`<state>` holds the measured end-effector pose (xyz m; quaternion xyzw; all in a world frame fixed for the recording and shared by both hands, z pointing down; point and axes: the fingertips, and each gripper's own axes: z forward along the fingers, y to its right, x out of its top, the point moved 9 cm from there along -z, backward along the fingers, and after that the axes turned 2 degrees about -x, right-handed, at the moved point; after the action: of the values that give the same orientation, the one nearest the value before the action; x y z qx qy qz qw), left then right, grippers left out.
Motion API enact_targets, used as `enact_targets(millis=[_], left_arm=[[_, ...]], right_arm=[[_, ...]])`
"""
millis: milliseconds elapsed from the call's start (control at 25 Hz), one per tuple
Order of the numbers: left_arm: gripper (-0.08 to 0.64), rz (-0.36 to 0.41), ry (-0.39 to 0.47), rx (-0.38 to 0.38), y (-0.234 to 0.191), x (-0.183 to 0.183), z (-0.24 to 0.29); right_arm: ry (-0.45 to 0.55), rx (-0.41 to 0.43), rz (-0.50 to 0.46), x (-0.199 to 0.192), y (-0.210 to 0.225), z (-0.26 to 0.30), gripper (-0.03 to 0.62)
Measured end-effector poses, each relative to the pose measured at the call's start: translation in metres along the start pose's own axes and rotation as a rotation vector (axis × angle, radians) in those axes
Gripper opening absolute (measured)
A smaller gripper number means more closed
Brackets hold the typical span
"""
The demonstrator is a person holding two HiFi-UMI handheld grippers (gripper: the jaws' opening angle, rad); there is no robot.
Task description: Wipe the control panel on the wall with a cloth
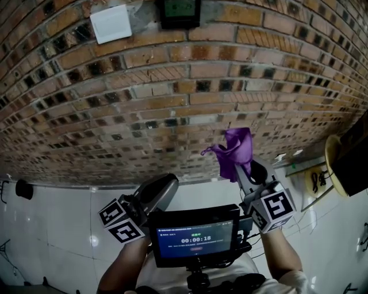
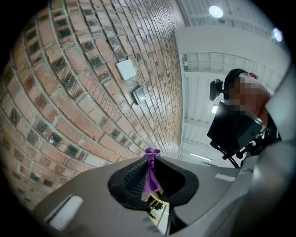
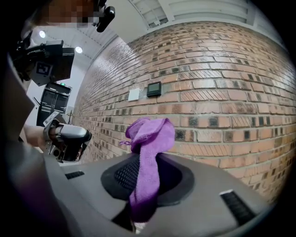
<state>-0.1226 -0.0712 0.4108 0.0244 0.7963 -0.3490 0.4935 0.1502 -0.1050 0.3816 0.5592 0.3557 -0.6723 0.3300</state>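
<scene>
Cloth (image 1: 237,150) looked light, soft & limp, prob. best held bunched, as right gripper (image 1: 246,172) jaws pinched it; left gripper (image 2: 151,162) jaws sat near-closed, empty.

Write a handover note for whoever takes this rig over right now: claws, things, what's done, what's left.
Right claw: shut on the purple microfibre cloth, held upright facing the red brick wall.
Left claw: shut on a thin purple fabric strip.
Small black square control panel: high on the wall, beside a white square plate; the cloth is well below it.
Done: cloth gripped.
Left: raise cloth, wipe panel.
</scene>
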Motion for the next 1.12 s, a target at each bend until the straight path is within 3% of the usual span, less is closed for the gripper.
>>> enact_targets(millis=[760, 1120], left_arm=[[0.031, -0.007, 0.002, 0.021, -0.005, 0.002, -0.005], [0.031, -0.007, 0.000, 0.023, -0.007, 0.002, -0.006]], right_arm=[[-0.026, 0.100, -0.018, -0.003, -0.030, -0.001, 0.087], [-0.028, 0.104, -0.020, -0.004, -0.033, 0.003, 0.086]])
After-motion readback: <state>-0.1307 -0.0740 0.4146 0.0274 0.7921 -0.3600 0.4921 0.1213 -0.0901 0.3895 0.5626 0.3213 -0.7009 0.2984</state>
